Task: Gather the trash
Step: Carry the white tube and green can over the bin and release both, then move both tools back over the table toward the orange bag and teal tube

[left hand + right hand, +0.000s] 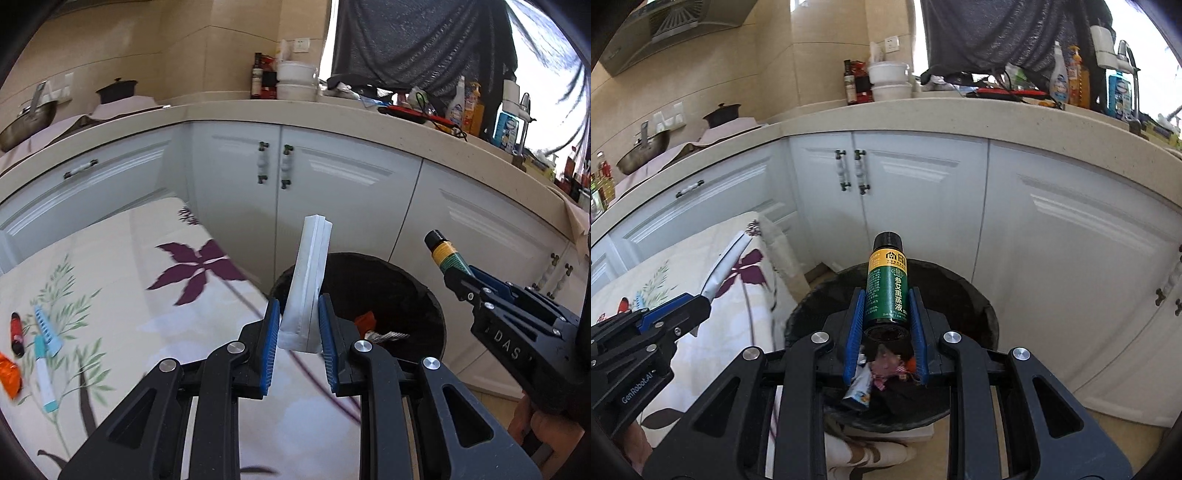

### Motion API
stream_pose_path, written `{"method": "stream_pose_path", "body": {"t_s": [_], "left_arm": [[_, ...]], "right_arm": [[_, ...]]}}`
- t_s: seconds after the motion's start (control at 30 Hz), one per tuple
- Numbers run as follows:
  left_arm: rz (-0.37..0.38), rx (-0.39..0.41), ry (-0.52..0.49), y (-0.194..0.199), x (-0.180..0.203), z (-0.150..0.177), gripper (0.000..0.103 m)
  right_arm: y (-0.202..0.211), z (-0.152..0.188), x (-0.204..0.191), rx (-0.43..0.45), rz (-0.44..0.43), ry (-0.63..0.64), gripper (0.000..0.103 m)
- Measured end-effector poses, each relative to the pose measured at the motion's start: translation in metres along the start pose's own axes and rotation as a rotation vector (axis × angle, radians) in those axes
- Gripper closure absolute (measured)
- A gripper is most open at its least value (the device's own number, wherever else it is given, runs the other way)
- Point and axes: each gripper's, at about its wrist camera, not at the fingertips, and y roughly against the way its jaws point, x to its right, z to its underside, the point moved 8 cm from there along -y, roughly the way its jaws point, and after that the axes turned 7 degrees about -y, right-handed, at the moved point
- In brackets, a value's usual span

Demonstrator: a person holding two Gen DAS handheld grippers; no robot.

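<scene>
My left gripper (297, 326) is shut on a flat white pouch (308, 280) that stands upright between its blue pads, at the table's right edge beside the bin. My right gripper (886, 319) is shut on a small green bottle (887, 288) with a black cap, held over the black-lined trash bin (975, 295). The bin (417, 295) stands on the floor by the white cabinets and holds wrappers (886, 369). In the left wrist view the right gripper (456, 275) with the bottle (445, 253) shows at right. The left gripper (701, 299) and pouch (726, 266) show at left in the right wrist view.
A table with a floral cloth (122, 295) carries more litter at its left: a red tube (16, 334), an orange wrapper (9, 374), a blue-white tube (44, 373) and a blue comb-like piece (48, 326). White cabinets (923, 206) and a cluttered counter (923, 107) stand behind.
</scene>
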Motion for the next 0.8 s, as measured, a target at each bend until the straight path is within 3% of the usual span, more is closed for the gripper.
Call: {"method": "stream_pose_path", "body": {"t_s": [0.37,0.4,0.5,0.63,0.8], "left_arm": [[0.015,-0.011,-0.026,-0.038,0.027,-0.016,0.08],[0.013,-0.012,-0.023,-0.04,0.027,-0.017,0.078],[0.008,-0.029,-0.007,-0.047,0.027,-0.018,0.07],[-0.007,-0.024,0.002,-0.043,0.02,-0.017,0.062],[-0.034,-0.02,0.018,-0.033,0.005,-0.015,0.059]], "right_arm": [[-0.03,-0.013,0.029,0.011,0.044,-0.04,0.079],[-0.033,-0.014,0.031,0.012,0.047,-0.043,0.078],[-0.04,-0.013,0.037,0.012,0.066,-0.059,0.062],[-0.039,-0.011,0.035,0.011,0.064,-0.065,0.061],[-0.035,-0.007,0.021,0.006,0.045,-0.059,0.06]]}}
